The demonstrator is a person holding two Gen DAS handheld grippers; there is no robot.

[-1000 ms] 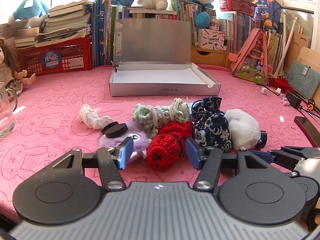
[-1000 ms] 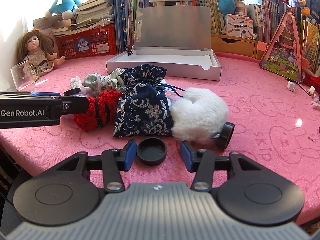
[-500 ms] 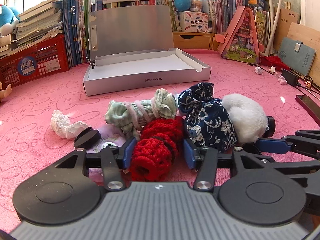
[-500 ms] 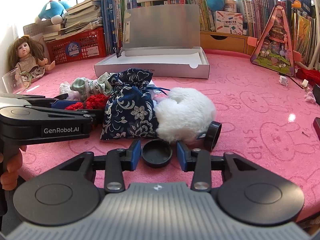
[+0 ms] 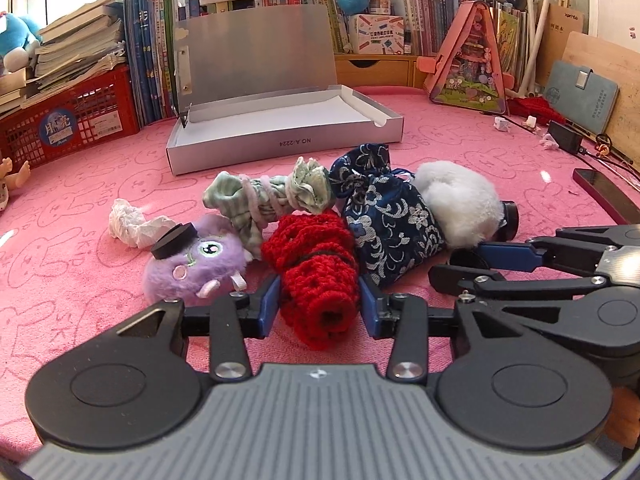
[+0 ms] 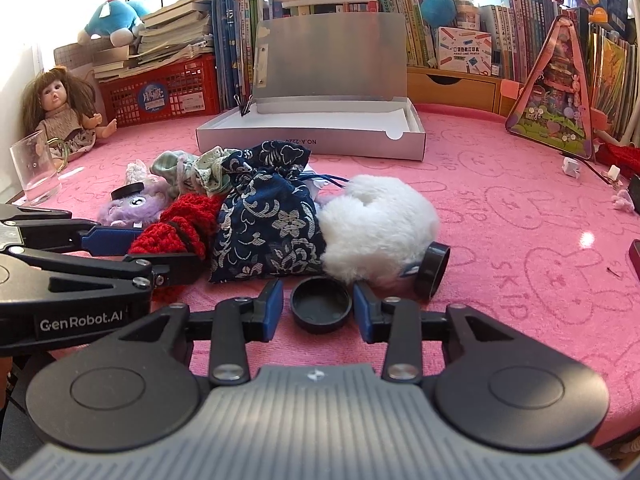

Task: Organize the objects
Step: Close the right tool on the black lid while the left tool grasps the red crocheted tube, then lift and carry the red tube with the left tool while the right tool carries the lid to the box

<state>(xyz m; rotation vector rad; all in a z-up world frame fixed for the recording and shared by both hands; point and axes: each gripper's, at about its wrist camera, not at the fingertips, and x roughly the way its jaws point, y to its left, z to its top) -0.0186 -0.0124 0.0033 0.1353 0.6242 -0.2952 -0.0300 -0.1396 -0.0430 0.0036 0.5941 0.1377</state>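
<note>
A red knitted roll (image 5: 316,276) lies on the pink cloth between a purple plush (image 5: 196,264) and a navy floral pouch (image 5: 388,224). My left gripper (image 5: 319,304) is closing on the roll, and both blue pads touch its sides. A flat black cap (image 6: 321,304) lies open side up in front of a white fluffy toy (image 6: 376,228). My right gripper (image 6: 319,310) straddles the cap with its jaws closing; a thin gap still shows at the left pad. An open silver box (image 5: 280,144) stands behind the pile.
A green striped cloth bundle (image 5: 264,196) and a crumpled tissue (image 5: 128,224) lie in the pile. A black ring (image 6: 432,270) leans on the white toy. A glass (image 6: 34,172) and a doll (image 6: 56,116) sit far left. Books and red crates line the back.
The left gripper has come forward and down over the red roll, and its jaws have narrowed onto it. The right gripper stayed in place while its jaws narrowed around the black cap.
</note>
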